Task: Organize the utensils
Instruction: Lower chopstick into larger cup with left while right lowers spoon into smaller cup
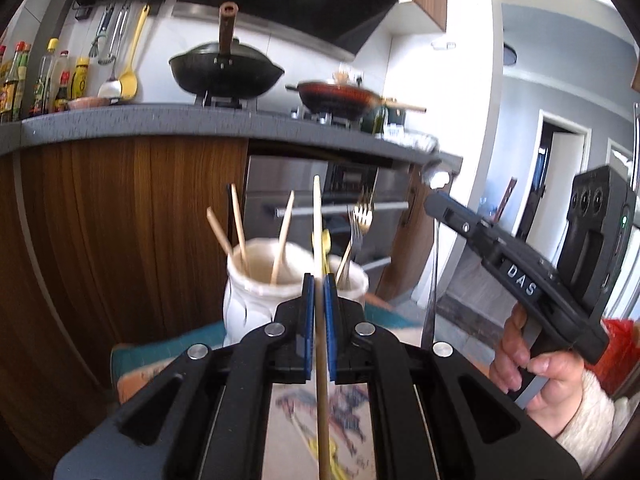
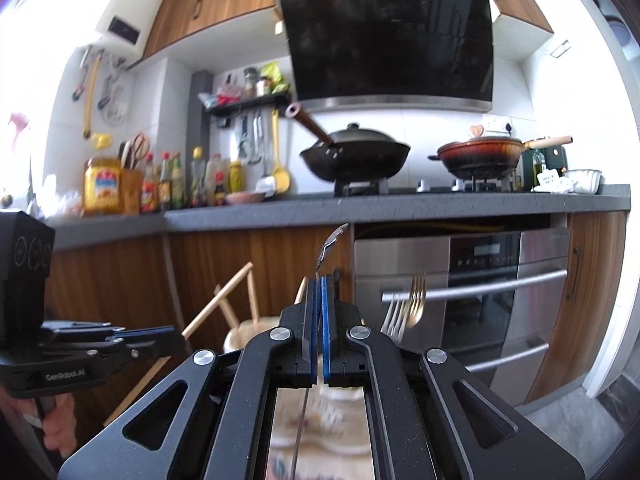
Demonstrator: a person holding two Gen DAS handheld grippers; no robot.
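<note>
Clamping a long, pale wooden chopstick (image 1: 318,240) between its blue-padded jaws, the left gripper (image 1: 319,284) holds the stick upright, tip above the jaws and shaft running down below them. Directly beyond stands a white ribbed ceramic utensil holder (image 1: 248,300) with two openings: the left opening carries three more wooden chopsticks (image 1: 240,224), the right opening carries gold and silver metal forks (image 1: 360,216). The holder rests on a colourful patterned cloth (image 1: 160,356) covering the surface.

The right gripper (image 2: 319,292), held in a person's right hand (image 1: 536,364), has its jaws clenched on a thin silver metal utensil (image 2: 330,246); the curved end rises above the jaws and the narrow handle hangs below them. Which kind of utensil it is cannot be told. In the right wrist view the forks stand just right of the jaws.
</note>
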